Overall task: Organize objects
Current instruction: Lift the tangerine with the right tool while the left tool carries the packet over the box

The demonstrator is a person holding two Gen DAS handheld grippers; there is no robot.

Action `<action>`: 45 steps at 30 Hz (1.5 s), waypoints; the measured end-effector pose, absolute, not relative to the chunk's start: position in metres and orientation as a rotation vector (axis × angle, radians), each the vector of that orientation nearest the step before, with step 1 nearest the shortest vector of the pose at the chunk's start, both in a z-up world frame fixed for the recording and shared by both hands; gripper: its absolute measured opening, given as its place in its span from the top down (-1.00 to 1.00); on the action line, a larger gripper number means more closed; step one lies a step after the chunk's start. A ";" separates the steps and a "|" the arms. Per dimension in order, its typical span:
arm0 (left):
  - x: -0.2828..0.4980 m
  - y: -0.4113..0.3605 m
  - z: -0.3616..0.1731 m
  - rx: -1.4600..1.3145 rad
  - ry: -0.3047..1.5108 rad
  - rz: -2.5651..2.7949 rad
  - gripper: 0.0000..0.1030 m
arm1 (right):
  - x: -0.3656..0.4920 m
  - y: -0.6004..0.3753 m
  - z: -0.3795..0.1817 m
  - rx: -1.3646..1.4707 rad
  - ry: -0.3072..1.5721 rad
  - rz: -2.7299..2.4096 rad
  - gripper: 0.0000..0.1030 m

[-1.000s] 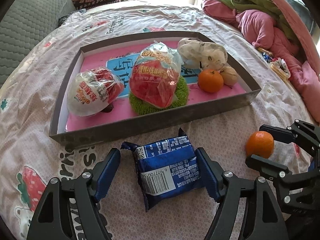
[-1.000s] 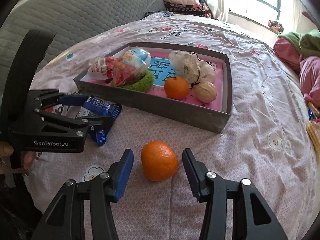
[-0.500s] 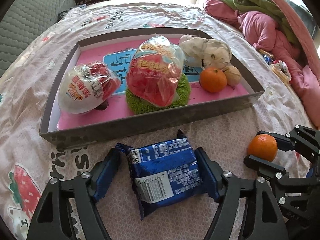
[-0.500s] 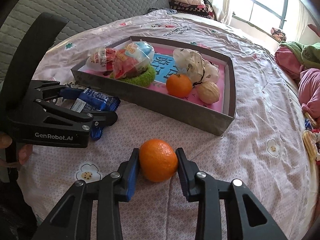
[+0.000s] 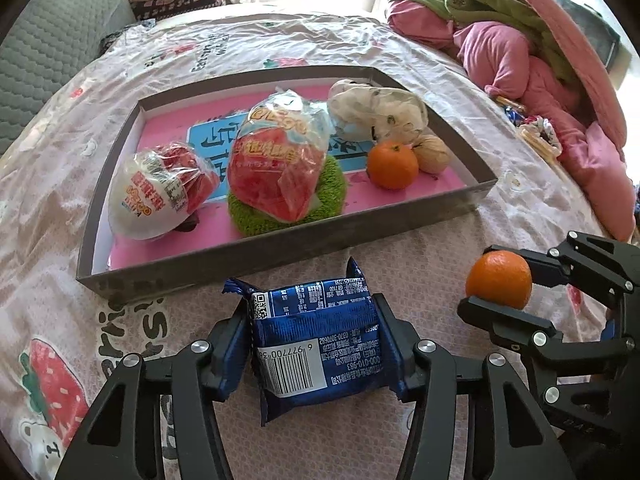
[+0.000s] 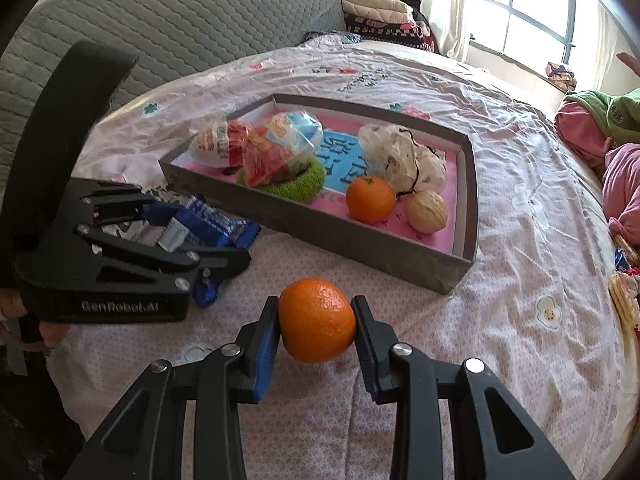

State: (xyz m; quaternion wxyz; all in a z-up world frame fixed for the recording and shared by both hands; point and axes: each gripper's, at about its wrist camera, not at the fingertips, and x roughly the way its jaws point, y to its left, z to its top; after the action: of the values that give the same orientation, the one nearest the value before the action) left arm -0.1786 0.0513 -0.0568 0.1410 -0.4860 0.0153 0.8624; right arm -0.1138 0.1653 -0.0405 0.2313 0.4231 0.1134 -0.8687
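Left gripper [image 5: 314, 340]: jaws have just been closing; pads are now pressing both sides of the blue snack packet [image 5: 320, 344], and the wrapper is creasing between them; a second ago the fingers were standing well clear of it on both sides. Packet is lying on the bedspread [image 5: 60, 184] just in front of the grey tray [image 5: 280, 252], barcode end toward the camera.

Right gripper [image 6: 316, 330]: jaws have closed in from a wide stance a second ago and are clamping the loose orange [image 6: 317, 325] side to side; both blue pads are touching the peel; the left wrist view is showing the same orange [image 5: 499, 279] pinched between the black fingers at right.

Outward: tray is sitting on the bedspread beyond both grippers, unchanged from the earlier frames; inside it are a white egg-shaped snack [image 5: 160, 196] at left, a red bagged snack [image 5: 280, 164] resting on a green scrubber [image 5: 332, 188], a second orange [image 5: 392, 165] touching a walnut [image 5: 432, 154], and a spotted cloth bundle [image 5: 376, 110] behind them.

A person's hand [image 6: 16, 312] is holding the left gripper's handle at the left edge of the right wrist view; pink and green clothes [image 5: 520, 52] are lying heaped at far right.
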 end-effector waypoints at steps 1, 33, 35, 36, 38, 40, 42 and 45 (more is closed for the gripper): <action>-0.178 0.052 -0.056 -1.399 0.047 2.493 -0.11 | -0.114 0.165 -0.039 1.156 0.308 -2.391 0.31; -0.184 0.019 -0.005 -1.208 0.017 2.641 -0.11 | -0.165 0.174 -0.005 1.052 0.095 -2.521 0.30; -0.188 0.014 -0.001 -1.182 0.005 2.653 -0.11 | -0.168 0.176 -0.005 1.054 0.082 -2.529 0.30; -0.189 0.011 0.001 -1.173 -0.003 2.662 -0.11 | -0.170 0.176 -0.006 1.058 0.077 -2.528 0.30; -0.193 0.009 0.005 -1.148 0.004 2.680 -0.11 | -0.173 0.177 -0.007 1.064 0.062 -2.535 0.30; -0.197 0.006 0.007 -1.138 0.003 2.694 -0.11 | -0.174 0.179 -0.009 1.062 0.048 -2.538 0.30; -0.202 0.003 0.008 -1.132 0.000 2.693 -0.11 | -0.177 0.181 -0.011 1.069 0.037 -2.540 0.30; -0.209 -0.005 0.009 -1.125 -0.006 2.713 -0.11 | -0.180 0.184 -0.014 1.076 0.037 -2.553 0.30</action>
State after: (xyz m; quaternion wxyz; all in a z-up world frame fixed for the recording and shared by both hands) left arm -0.2094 -0.0047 0.0092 0.1023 -0.3809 -0.0021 0.9189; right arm -0.1795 0.1845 -0.0142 0.1844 0.3816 0.0130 -0.9057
